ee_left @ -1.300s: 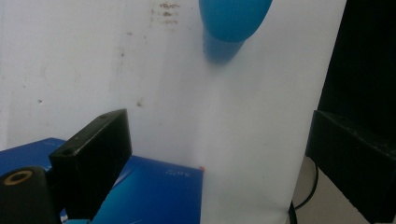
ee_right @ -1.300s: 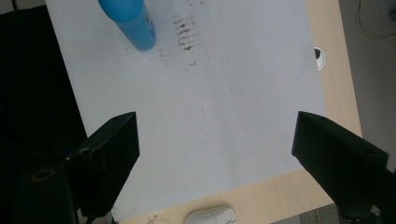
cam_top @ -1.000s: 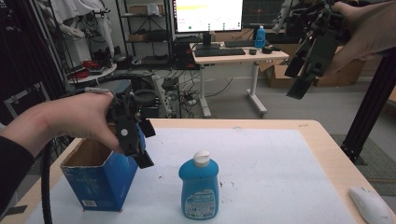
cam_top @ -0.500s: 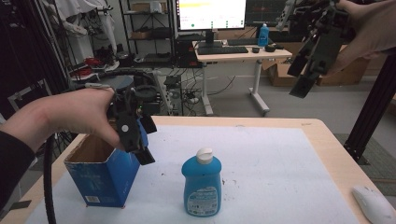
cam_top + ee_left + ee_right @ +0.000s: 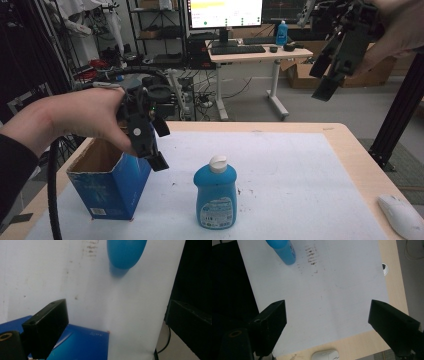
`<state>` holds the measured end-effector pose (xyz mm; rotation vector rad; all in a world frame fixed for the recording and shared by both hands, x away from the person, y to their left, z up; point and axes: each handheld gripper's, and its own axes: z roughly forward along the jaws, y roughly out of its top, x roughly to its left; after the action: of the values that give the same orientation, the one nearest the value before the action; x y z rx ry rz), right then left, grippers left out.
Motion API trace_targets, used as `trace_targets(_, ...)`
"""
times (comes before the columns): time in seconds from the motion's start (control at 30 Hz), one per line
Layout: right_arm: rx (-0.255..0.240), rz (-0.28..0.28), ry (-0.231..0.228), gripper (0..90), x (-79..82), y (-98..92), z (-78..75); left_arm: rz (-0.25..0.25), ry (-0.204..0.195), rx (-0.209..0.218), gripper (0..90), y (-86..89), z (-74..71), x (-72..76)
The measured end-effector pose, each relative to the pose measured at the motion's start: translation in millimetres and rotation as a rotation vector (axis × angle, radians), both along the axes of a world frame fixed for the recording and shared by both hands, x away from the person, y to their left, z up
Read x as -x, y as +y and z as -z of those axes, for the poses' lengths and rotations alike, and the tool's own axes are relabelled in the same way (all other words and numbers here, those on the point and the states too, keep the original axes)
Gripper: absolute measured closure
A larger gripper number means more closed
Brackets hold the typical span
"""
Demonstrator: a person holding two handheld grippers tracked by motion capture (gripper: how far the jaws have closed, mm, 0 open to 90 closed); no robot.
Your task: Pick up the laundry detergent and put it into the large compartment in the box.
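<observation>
Nothing is gripped at this moment, and the likeliest thing to be handled is the blue plastic soap bottle with a white cap [image 5: 215, 192], which stands upright on the white mat covering the wooden tabletop [image 5: 350, 150]. Taking the bottle as the landmark: an open-topped blue cardboard box [image 5: 107, 177] sits to its left, near but apart, and a white computer mouse [image 5: 402, 216] lies well off to its right at the table edge.

To pick the bottle up well, a gripper should come down level with the body below the cap, one finger to each side of its narrower faces, and close squarely so the smooth plastic does not twist or tip.

The left gripper [image 5: 150, 142] hovers over the box's near-right corner, up and to the left of the bottle, held in a hand that reaches in from the left, pointing down and toward the bottle. Its fingers [image 5: 46, 325] stand wide apart with nothing between them. The right gripper [image 5: 332, 67] is raised high, far up and to the right of the bottle, tilted downward; its fingers [image 5: 270, 322] are likewise spread wide and empty above the mat.
</observation>
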<state>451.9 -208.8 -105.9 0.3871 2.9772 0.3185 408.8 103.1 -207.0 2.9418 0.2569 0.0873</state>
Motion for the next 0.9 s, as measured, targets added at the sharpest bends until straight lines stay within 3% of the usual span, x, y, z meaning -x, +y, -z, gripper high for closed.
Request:
trace_targets(0.27,-0.004,0.007,-0.004,15.3,2.1,-4.8,-0.1,0.042,0.003,-0.002,5.0,-18.4,-1.2,1.4)
trace_targets(0.47,-0.014,0.010,-0.002,15.2,2.7,-7.2,1.8,0.070,0.014,0.022,6.6,-34.2,-0.6,0.2)
trace_targets(0.9,-0.020,0.013,0.001,15.4,2.3,-10.9,5.8,0.120,0.038,0.006,6.6,-75.3,18.8,-5.3)
